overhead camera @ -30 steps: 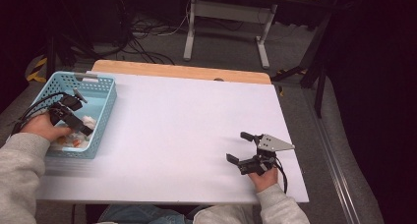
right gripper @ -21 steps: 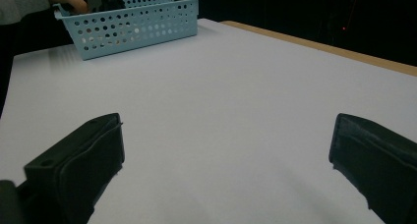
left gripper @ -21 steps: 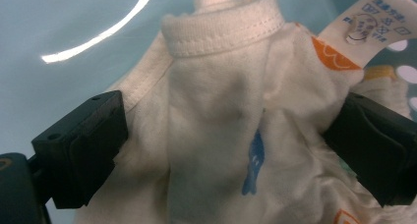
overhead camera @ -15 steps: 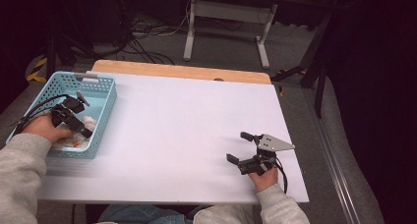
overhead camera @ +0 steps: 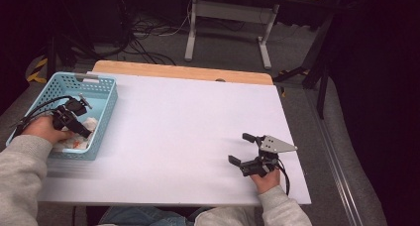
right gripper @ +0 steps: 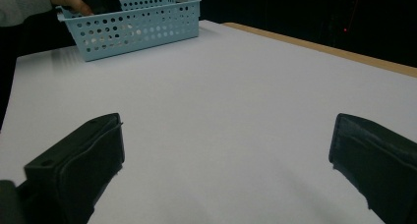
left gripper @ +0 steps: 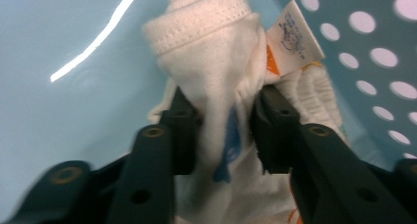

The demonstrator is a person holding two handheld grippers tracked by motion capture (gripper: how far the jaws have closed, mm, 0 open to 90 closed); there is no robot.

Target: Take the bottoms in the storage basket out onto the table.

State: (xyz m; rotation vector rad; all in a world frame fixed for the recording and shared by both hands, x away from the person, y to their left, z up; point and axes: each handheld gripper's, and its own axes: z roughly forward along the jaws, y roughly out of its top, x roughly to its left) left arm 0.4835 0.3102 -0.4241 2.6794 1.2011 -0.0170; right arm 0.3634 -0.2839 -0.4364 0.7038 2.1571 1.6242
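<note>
Basket [left gripper: 74, 47] walls crowd cloth [left gripper: 216, 76] — left gripper [left gripper: 223, 126] jaws just closed, gripping.

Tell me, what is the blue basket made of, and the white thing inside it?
The blue basket looks like smooth, slightly shiny plastic, with rows of round punched holes. The white thing looks like soft knitted cloth: it has stitched hems, folds and a sewn-in label.

Soft white cloth [left gripper: 216, 81]; glossy plastic basket [overhead camera: 106, 94]; tabletop [overhead camera: 198, 127] prob. matt.
</note>
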